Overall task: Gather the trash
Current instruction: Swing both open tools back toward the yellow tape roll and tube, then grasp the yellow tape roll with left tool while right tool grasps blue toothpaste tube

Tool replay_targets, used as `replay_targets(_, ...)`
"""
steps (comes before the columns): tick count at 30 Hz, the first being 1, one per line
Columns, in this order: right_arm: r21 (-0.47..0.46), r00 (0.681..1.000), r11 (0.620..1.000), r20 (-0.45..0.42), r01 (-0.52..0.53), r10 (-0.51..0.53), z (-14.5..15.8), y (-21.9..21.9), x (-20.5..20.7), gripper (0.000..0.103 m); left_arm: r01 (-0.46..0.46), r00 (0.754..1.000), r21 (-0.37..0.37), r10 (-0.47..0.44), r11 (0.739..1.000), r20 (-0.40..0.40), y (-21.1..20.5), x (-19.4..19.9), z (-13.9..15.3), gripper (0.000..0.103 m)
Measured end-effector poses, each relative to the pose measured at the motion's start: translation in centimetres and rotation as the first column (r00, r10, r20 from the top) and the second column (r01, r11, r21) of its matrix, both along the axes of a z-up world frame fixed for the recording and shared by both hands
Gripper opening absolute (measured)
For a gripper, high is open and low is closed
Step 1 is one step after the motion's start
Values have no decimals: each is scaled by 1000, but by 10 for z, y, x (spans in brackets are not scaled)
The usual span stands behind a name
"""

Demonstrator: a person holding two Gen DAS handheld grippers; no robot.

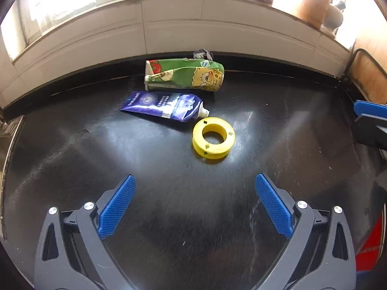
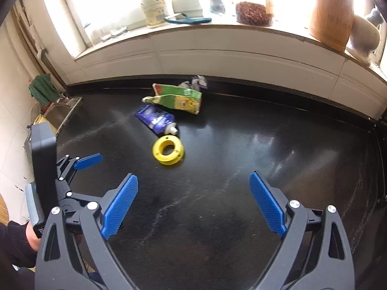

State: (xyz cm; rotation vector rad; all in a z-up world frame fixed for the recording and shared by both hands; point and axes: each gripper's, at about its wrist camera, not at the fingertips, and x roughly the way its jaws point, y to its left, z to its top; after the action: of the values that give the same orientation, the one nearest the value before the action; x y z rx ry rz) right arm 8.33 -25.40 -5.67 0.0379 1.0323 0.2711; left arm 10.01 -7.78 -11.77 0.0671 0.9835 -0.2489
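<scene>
Since nothing is in either grabber yet, I'd say this trash run has barely started: the left gripper (image 1: 193, 207) has its blue fingers spread wide with nothing between them, and the right gripper (image 2: 193, 205) is just as released and empty. All the junk is sitting on the black countertop (image 1: 278, 125) near the back wall. In the left wrist view the yellow ring spool (image 1: 213, 137) is at about 12 o'clock from the fingers, the squeezed purple tube (image 1: 164, 108) is just beyond it toward 11 with its nozzle practically touching the ring, and the crushed green SpongeBob carton (image 1: 184, 74) lies behind that, with a small crumpled wrapper (image 1: 202, 54) tucked against the wall. So everything's left to pick up, and I can't see a bin anywhere, unless the red thing at 4 o'clock in the left view is part of one, can't tell. The right wrist view gives extras: the left gripper itself over at 9 o'clock, a sink (image 2: 64, 111) with a green cloth (image 2: 43, 90) at 10, and the windowsill clutter up top.
</scene>
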Motion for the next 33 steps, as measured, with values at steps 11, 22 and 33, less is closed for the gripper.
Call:
replay_targets(11,-29,994,998,-97,-57,54,-43,-30,56,90,14,999,38,-12,999,-41,-48,62,-47,85)
replay_targets(22,-26,950,958,-137,-287,281,-94,27,108,90,-26,1000,75,26,997,4,0,59,-48,55)
replay_targets(33,-129,847,837,-84,-532,526,-125,147,140,86,-232,971,91,236,969,-39,97,33,-46,55)
